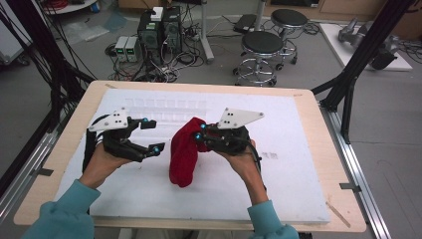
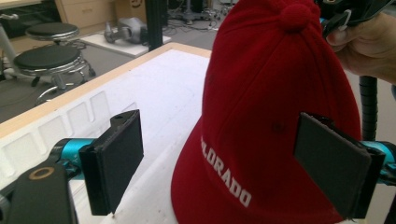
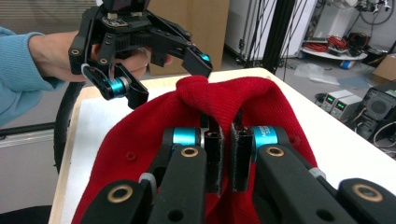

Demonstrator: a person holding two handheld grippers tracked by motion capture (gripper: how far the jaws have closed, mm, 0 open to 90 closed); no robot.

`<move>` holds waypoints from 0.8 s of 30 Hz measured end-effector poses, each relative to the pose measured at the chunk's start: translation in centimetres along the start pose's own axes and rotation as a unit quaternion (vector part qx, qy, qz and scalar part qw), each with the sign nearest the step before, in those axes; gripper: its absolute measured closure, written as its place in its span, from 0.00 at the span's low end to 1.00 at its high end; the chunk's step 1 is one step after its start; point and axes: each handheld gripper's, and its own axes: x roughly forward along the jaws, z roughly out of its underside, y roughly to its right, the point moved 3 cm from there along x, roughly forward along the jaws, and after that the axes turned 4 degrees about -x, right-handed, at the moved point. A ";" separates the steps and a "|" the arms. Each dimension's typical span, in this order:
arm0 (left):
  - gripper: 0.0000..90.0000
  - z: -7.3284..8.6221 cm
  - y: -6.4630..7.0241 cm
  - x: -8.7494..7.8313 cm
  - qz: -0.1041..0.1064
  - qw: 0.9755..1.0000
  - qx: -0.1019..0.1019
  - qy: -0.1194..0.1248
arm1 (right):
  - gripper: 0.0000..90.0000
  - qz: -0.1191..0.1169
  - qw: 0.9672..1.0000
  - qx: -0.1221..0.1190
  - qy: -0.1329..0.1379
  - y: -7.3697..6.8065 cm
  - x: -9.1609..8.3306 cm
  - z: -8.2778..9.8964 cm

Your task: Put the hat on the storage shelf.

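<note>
The right gripper [image 3: 223, 161] is clenching a fold of the red cap [image 1: 183, 154] near its crown, jaws pinched tight on the fabric, as the right gripper view is showing. In the high view the cap is hanging from that grip above the middle of the white foam sheet [image 1: 278, 199] that covers the tabletop [image 1: 323, 164], its lower end drooping to or just over the sheet — contact there cannot be judged.

The left gripper [image 1: 149, 135] is standing released, its 2 jaws spread wide and holding nothing; in the left gripper view they are framing the cap's lettered front [image 2: 226, 179] with a clear gap on either side. It is sitting just beside the cap, not touching it.

Assessment: the pickup is done with 1 gripper only. What remains appears to be the second grasp — the left jaws closing on the front panel or brim — and then whatever arranging or placing follows. The work is judged to be at an early-to-middle stage. The cap is soft and is sagging, so the fabric may be shifting as the second grip closes.
</note>
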 end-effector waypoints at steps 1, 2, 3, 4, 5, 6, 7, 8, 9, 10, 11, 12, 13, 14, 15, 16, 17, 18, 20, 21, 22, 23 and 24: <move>0.18 -0.1 0.0 0.3 0.003 1.000 0.002 -0.002 | 0.97 0.000 1.000 0.001 0.001 0.1 0.0 0.0; 0.18 -0.1 0.0 0.5 0.005 1.000 0.002 -0.003 | 0.97 -0.003 1.000 0.002 0.001 0.2 0.0 0.1; 0.18 -0.1 0.1 0.7 0.007 1.000 0.000 -0.003 | 0.97 -0.003 1.000 0.001 0.002 0.2 0.0 0.1; 0.18 -0.1 0.1 0.9 0.011 1.000 0.001 -0.004 | 0.97 -0.003 1.000 0.001 0.003 0.3 0.1 0.1; 0.18 -0.1 0.1 1.1 0.012 1.000 0.001 -0.006 | 0.97 -0.004 1.000 0.002 0.003 0.3 0.1 0.1; 0.18 -0.1 0.1 1.4 0.014 1.000 0.003 -0.008 | 0.97 -0.005 1.000 0.001 0.004 0.4 0.1 0.1; 0.18 -0.2 0.1 1.6 0.016 1.000 0.001 -0.009 | 0.97 -0.006 1.000 0.002 0.004 0.4 0.1 0.1; 0.18 -0.2 0.1 1.8 0.018 1.000 0.000 -0.009 | 0.97 -0.009 1.000 0.000 0.006 0.5 0.2 0.1; 0.18 -0.2 0.2 2.1 0.022 1.000 0.004 -0.009 | 0.97 -0.009 1.000 -0.001 0.006 0.5 0.2 0.1; 0.19 -0.2 0.2 2.3 0.024 1.000 0.008 -0.009 | 0.97 -0.010 1.000 -0.003 0.006 0.6 0.3 0.1; 0.19 -0.2 0.3 2.6 0.026 1.000 0.010 -0.010 | 0.97 -0.010 1.000 -0.003 0.006 0.6 0.3 0.1; 0.20 -0.2 0.4 2.9 0.029 0.999 0.012 -0.012 | 0.97 -0.012 1.000 -0.004 0.007 0.6 0.4 0.0; 0.20 -0.2 0.4 3.1 0.031 0.999 0.013 -0.015 | 0.97 -0.013 1.000 -0.005 0.006 0.6 0.5 -0.1; 0.20 -0.2 0.5 3.4 0.030 0.999 0.014 -0.015 | 0.97 -0.013 1.000 -0.006 0.004 0.6 0.5 -0.1; 0.20 -0.2 0.5 3.6 0.030 0.999 0.014 -0.016 | 0.97 -0.013 1.000 -0.006 0.004 0.6 0.5 -0.1; 0.20 -0.2 0.5 3.7 0.032 0.999 0.013 -0.016 | 0.97 -0.012 1.000 -0.008 0.004 0.7 0.5 -0.2; 0.20 -0.2 0.5 3.9 0.032 0.999 0.012 -0.016 | 0.97 -0.012 1.000 -0.011 0.001 0.8 0.5 -0.3; 0.20 -0.2 0.5 4.1 0.032 0.999 0.015 -0.016 | 0.97 -0.012 1.000 -0.011 0.002 0.8 0.6 -0.3; 0.21 -0.2 0.5 4.2 0.035 0.999 0.015 -0.017 | 0.97 -0.014 1.000 -0.010 0.002 0.8 0.6 -0.3; 0.23 -0.2 0.6 4.3 0.036 0.999 0.015 -0.017 | 0.97 -0.012 1.000 -0.009 0.001 0.9 0.6 -0.2; 0.24 -0.2 0.6 4.4 0.036 0.999 0.017 -0.017 | 0.97 -0.013 1.000 -0.008 0.002 0.9 0.7 -0.2; 0.26 -0.3 0.6 4.5 0.036 0.999 0.016 -0.017 | 0.97 -0.013 1.000 -0.007 0.003 0.9 0.7 -0.2; 0.28 -0.3 0.6 4.5 0.038 0.999 0.017 -0.017 | 0.97 -0.012 1.000 -0.008 0.002 1.0 0.7 -0.2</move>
